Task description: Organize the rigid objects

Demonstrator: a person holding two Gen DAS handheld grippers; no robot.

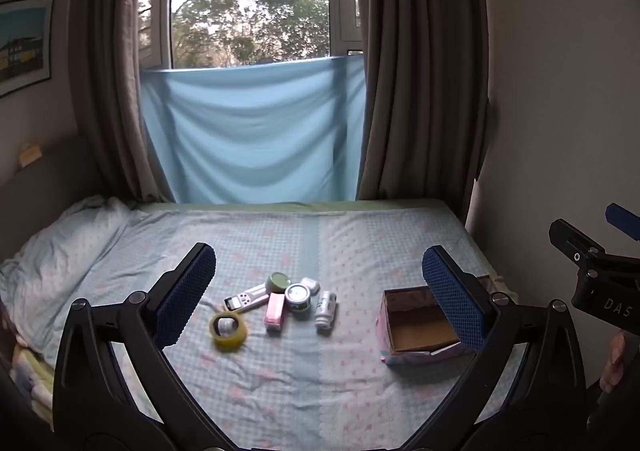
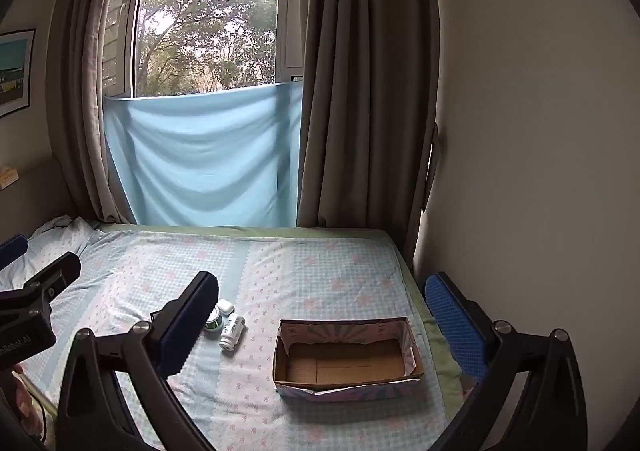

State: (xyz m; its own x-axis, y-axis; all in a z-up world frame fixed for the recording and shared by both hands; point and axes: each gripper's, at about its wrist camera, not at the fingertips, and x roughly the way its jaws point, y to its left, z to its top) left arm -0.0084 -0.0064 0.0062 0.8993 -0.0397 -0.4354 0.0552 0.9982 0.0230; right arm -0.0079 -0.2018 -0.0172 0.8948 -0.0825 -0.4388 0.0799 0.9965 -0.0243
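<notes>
Here the left tool [image 1: 320, 291] and the right tool [image 2: 320, 315] both hang above the bed [image 1: 320, 383], jaws spread wide, gripping nothing. A small heap lies mid-bed: a yellow tape roll [image 1: 228, 327], a pink box [image 1: 274, 310], a white pill bottle [image 1: 325, 308], a round tin [image 1: 298, 296], a green-lidded jar [image 1: 280, 281], a white earbud case [image 1: 309, 284] and a slim white device [image 1: 245, 299]. The open cardboard box [image 2: 346, 361] sits apart, to their right.

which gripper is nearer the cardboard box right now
Right, as far as the views show. The right gripper frames the cardboard box between its open fingers; the left gripper faces the clutter, with the box off to its right.
</notes>
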